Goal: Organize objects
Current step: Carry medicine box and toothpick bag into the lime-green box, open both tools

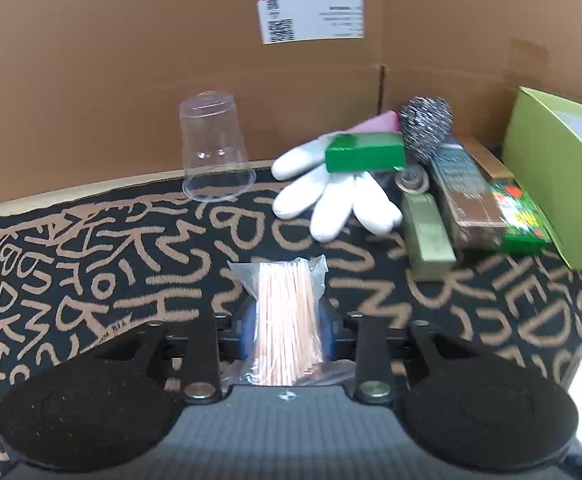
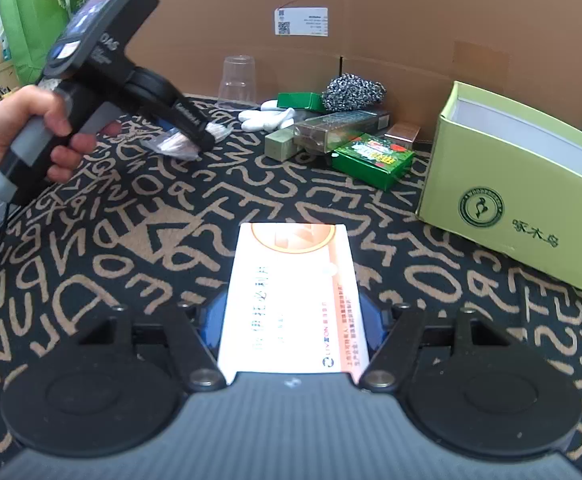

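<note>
My left tongs [image 1: 287,320] are narrowed on a clear bag of thin wooden sticks [image 1: 287,312]; the blue pads sit against both sides of the bag, low centre of the left wrist view. My right tongs [image 2: 291,312] hold a white and orange carton [image 2: 291,292] at medium width, low centre of the right wrist view, over the patterned worktop [image 2: 131,240].

The open green box [image 2: 523,184] stands at the right edge of both views and is probably the destination.

Risks, as I judge them:
- The bag is slippery film over loose sticks. The pads may grip film only, so the bundle could slide out or sag when lifted.
- Squeezing harder could snap the sticks.
- The carton is gripped near its near end, and the far end sticks out well past the pads. It may tip downward and catch the box rim.
- Both tongs heading right together could collide.
- The upturned clear cup [image 1: 217,148], upper centre, and the pile with the white glove [image 1: 331,200] and steel scourer [image 1: 427,124] lie along the left tongs' path; a low sweep would knock them.
</note>
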Action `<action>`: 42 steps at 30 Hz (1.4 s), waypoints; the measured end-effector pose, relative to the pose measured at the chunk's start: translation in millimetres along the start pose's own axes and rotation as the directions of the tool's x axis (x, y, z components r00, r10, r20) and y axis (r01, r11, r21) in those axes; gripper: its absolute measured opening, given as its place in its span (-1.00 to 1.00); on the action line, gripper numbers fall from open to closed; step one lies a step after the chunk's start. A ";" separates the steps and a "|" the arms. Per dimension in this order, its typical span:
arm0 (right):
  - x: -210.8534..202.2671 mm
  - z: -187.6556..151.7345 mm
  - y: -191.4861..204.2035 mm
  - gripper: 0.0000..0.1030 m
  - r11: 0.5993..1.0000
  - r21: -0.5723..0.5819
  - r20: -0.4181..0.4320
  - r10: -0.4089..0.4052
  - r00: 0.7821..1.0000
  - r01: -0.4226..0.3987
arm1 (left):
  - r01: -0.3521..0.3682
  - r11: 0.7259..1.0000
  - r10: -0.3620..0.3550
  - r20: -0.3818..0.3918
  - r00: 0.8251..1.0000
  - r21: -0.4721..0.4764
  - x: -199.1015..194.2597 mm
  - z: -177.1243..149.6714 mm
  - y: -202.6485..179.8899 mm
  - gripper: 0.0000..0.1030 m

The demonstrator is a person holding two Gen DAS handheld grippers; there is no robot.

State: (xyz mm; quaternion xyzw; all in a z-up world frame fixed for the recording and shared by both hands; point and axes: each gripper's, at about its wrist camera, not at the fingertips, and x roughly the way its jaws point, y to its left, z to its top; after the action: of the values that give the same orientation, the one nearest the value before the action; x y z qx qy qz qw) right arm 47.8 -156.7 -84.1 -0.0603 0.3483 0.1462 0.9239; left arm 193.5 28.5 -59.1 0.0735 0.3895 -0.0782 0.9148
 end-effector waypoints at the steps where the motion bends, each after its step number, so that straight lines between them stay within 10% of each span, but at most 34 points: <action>1: -2.8 -1.0 -1.8 0.26 1.000 0.010 0.003 0.002 1.000 -0.002 | 0.011 1.000 -0.011 -0.004 1.000 0.000 -3.9 -1.3 -1.1 -0.43; 10: -66.4 2.1 -39.8 0.27 0.993 0.102 0.127 -0.069 0.989 0.056 | 0.215 0.975 -0.219 0.106 0.970 0.049 -75.1 24.0 -51.7 -0.46; 19: -122.3 18.9 -116.1 0.27 0.930 0.192 0.208 -0.352 0.913 0.315 | 0.369 0.921 -0.387 0.186 0.903 0.127 -89.3 84.1 -154.5 -0.46; 30: -87.2 58.0 -225.0 0.27 0.846 0.356 0.141 -0.469 0.872 0.398 | 0.249 0.961 -0.264 0.128 0.956 0.123 -11.4 117.9 -220.3 -0.46; 42: -19.1 70.0 -259.8 0.27 0.828 0.316 0.024 -0.494 0.869 0.463 | 0.257 0.955 -0.276 0.127 0.953 0.147 3.0 123.1 -233.6 -0.46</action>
State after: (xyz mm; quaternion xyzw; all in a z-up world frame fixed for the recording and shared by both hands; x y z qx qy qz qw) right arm 159.0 -392.9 -16.5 0.0030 0.2912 -0.1416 0.9461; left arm 235.1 -224.0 6.0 0.0731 0.3218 -0.2314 0.9152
